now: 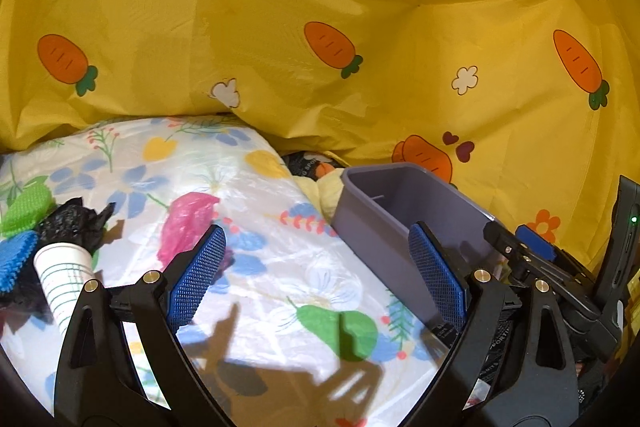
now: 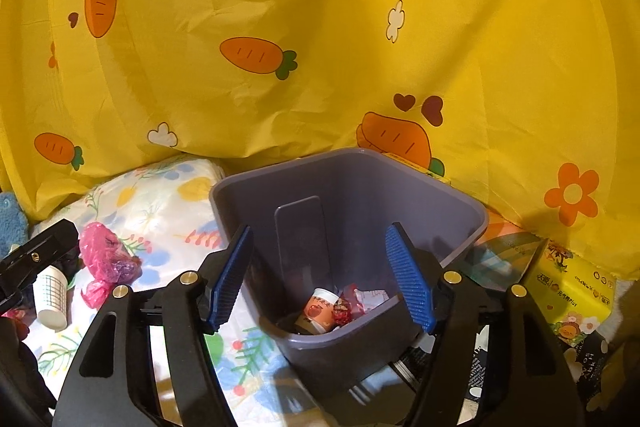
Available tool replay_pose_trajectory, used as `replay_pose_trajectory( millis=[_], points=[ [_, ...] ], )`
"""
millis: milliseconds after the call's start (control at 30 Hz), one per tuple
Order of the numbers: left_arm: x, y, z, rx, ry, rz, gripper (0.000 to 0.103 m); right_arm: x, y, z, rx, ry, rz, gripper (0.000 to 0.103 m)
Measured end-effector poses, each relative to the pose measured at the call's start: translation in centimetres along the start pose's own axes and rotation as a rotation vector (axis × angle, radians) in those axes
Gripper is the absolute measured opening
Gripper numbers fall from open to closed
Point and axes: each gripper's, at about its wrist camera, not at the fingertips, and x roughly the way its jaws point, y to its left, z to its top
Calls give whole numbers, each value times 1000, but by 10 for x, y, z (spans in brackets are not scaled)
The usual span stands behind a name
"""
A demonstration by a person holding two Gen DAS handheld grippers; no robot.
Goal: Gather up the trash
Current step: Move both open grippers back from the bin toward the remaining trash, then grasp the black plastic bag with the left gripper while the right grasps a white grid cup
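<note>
Right wrist: smooth grey plastic bin [image 2: 460, 215] holds crumpled wrappers [image 2: 352, 303].

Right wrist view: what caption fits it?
Open right gripper above a grey bin holding a paper cup and wrappers.

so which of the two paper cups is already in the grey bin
The paper cup with the red-orange print, lying inside the grey plastic bin beside red wrappers. The white paper cup with green grid lines is outside it, on the floral cloth.

Both wrist cams look down-fwd, close; share bin [image 1: 400, 211] [image 2: 348, 227].
</note>
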Motion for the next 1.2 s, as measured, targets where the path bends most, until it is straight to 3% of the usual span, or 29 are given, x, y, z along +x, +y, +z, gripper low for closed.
replay_pose_trajectory(
  millis=[300,567,700,933,1200],
  points=[
    [-73,65,-32,-45,-73,230,91,-20,77,-18,-110,-7,178,76],
    [-139,147,-72,-138,-112,502,91,-17,182,-53,-256,78,377,77],
    [-165,184,-86,-203,-120,579,91,-7,231,-67,-325,131,454,77],
    [-187,218,-96,-274,-140,616,91,19,294,-80,-419,214,484,77],
    [-169,219,-88,-246,-127,564,91,40,315,-86,-449,280,496,72]
  ],
)
